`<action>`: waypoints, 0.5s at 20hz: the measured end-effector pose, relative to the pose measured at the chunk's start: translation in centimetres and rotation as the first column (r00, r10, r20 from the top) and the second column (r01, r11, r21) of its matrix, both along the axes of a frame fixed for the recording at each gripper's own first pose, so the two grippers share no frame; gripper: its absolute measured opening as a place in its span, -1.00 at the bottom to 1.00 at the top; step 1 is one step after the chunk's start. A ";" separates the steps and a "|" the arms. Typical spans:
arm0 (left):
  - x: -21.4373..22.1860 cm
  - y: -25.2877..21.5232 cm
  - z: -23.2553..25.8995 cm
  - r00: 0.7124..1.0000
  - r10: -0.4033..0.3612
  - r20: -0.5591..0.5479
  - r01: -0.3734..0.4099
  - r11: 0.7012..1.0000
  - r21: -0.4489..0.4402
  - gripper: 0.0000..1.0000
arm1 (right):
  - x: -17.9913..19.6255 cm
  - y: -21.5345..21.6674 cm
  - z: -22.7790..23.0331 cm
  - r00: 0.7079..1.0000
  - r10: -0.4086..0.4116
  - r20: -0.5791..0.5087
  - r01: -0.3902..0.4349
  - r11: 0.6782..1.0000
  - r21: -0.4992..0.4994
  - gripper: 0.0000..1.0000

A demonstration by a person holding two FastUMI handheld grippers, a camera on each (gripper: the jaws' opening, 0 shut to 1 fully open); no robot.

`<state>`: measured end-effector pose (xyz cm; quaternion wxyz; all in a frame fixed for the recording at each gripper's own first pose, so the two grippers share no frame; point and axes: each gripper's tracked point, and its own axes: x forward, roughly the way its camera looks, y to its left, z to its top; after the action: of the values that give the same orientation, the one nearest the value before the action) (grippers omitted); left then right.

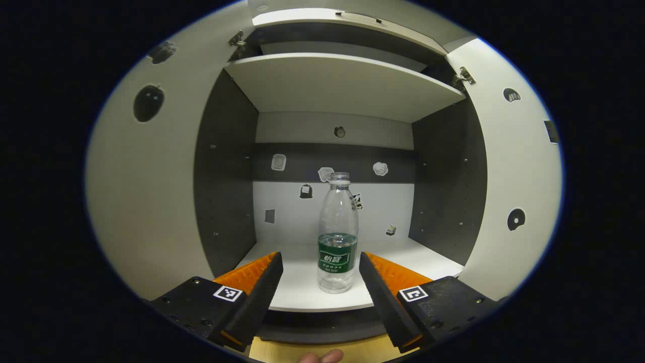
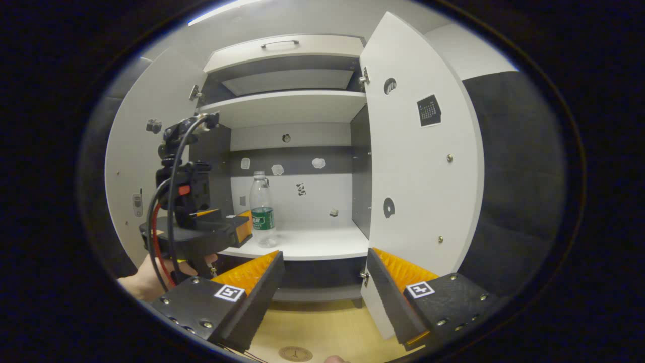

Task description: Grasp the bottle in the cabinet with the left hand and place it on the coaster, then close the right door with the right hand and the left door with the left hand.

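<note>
My left hand-held gripper (image 1: 320, 277) is spread wide and empty, and the water bottle (image 1: 337, 234) stands dead ahead of it, in the lower centre of the left gripper view, framed between my two fingers but not yet reached by either. It stands upright on the cabinet's lower shelf (image 1: 302, 287), near the front edge, its long axis vertical and its cap toward the upper shelf (image 1: 342, 83), so I judge a level approach straight forward would bring the fingers to either side of the labelled band. In the right gripper view my left hand-held gripper (image 2: 237, 227) sits at centre left, just beside the bottle (image 2: 262, 209) and clearly the nearer of my two tools. My right hand-held gripper (image 2: 325, 282) is also spread, holding nothing, and hangs well back from the cabinet with the open right door (image 2: 418, 166) rising above its right finger. The left door (image 1: 146, 201) stands open at the left of the left gripper view. The coaster (image 2: 296, 354) lies on the wooden table (image 2: 322, 327) at the bottom of the right gripper view, below the shelf.
</note>
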<state>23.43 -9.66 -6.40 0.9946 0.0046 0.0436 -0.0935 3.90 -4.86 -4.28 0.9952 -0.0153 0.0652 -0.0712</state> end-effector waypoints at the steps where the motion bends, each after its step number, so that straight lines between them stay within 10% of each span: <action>1: 0.9 -0.3 0.1 1.000 -0.003 0.005 0.003 1.000 -0.001 0.94 | 0.1 -0.2 -0.2 1.000 -0.004 -0.006 0.004 1.000 -0.002 1.00; 10: 6.9 -2.4 -0.4 1.000 -0.021 -0.002 0.021 1.000 -0.002 0.94 | 0.5 -1.0 -1.4 0.998 -0.036 -0.059 0.035 0.999 -0.022 1.00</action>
<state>30.35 -12.08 -6.80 0.9935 0.0039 0.0446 -0.1043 4.43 -5.85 -5.65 0.9912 -0.0267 0.0940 -0.0890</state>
